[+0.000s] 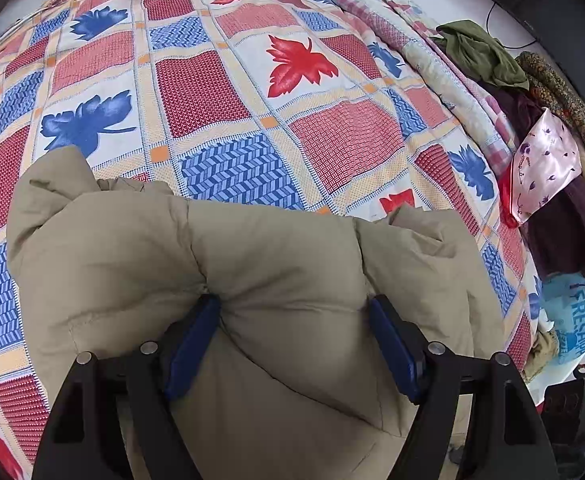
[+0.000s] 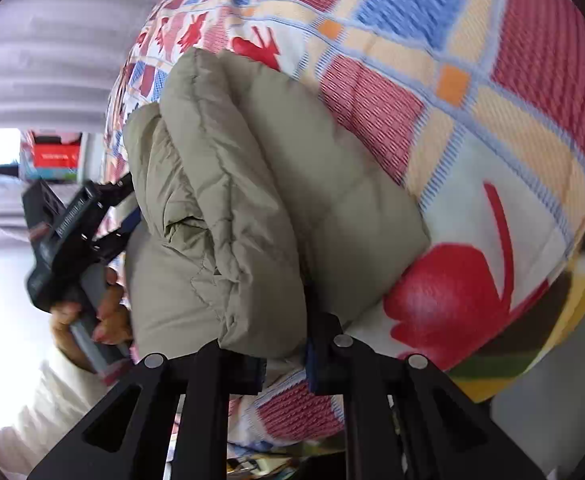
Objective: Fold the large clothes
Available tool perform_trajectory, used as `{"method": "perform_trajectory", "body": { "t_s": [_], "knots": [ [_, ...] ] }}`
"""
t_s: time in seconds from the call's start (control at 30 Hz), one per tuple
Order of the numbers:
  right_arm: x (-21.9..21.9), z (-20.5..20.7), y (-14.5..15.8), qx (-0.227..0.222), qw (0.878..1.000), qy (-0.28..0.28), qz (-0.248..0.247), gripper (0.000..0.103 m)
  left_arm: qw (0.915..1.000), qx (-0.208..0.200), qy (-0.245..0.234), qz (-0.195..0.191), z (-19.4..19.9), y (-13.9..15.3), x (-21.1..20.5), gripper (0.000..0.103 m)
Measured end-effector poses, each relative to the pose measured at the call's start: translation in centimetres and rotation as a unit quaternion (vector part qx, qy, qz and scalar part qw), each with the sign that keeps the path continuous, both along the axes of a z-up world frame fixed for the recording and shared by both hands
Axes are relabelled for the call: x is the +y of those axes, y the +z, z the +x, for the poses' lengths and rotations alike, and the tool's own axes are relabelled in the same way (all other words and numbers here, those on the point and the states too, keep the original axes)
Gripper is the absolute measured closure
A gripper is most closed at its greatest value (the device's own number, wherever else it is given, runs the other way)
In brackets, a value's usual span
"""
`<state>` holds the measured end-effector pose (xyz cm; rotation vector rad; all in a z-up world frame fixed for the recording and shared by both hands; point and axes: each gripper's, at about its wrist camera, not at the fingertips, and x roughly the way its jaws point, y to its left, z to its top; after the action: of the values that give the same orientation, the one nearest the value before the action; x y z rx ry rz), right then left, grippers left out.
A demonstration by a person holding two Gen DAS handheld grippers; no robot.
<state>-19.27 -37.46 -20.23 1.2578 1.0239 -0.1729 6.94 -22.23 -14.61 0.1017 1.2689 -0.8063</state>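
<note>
Beige puffy quilted jacket [image 1: 276,280], folded thick, lies on the leaf-patterned patchwork bedspread [image 1: 220,92]; left gripper [image 1: 292,344] clamps its bulk, right gripper [image 2: 284,364] seemingly pinches its edge. Slippery padding could spring open if either loosens.

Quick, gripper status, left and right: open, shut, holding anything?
Left gripper: jaws wide, clamped on a thick bunch of the beige jacket.
Right gripper: nearly shut, pinching a thin edge of the jacket.
</note>
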Motion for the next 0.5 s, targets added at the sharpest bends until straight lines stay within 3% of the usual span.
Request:
{"method": "perform_trajectory", "body": {
  "t_s": [0.1, 0.3, 0.4, 0.5],
  "knots": [
    [-1.3, -1.3, 0.5, 0.001, 1.000, -0.012, 0.020, 0.088, 1.0000, 0.005, 0.003, 0.000, 0.2, 0.0, 0.1, 0.026],
    [-4.7, -3.7, 4.9, -0.003, 0.998, -0.050, -0.035, 0.084, 1.0000, 0.001, 0.006, 0.007, 0.1, 0.0, 0.1, 0.026],
    [-6.1, -3.8, 6.8, -0.059, 0.996, -0.068, -0.024, 0.084, 1.0000, 0.002, 0.006, 0.008, 0.1, 0.0, 0.2, 0.026],
    [-5.6, -1.3, 8.9, -0.120, 0.992, -0.030, -0.018, 0.084, 1.0000, 0.002, 0.006, 0.007, 0.1, 0.0, 0.2, 0.026]
  ]
}}
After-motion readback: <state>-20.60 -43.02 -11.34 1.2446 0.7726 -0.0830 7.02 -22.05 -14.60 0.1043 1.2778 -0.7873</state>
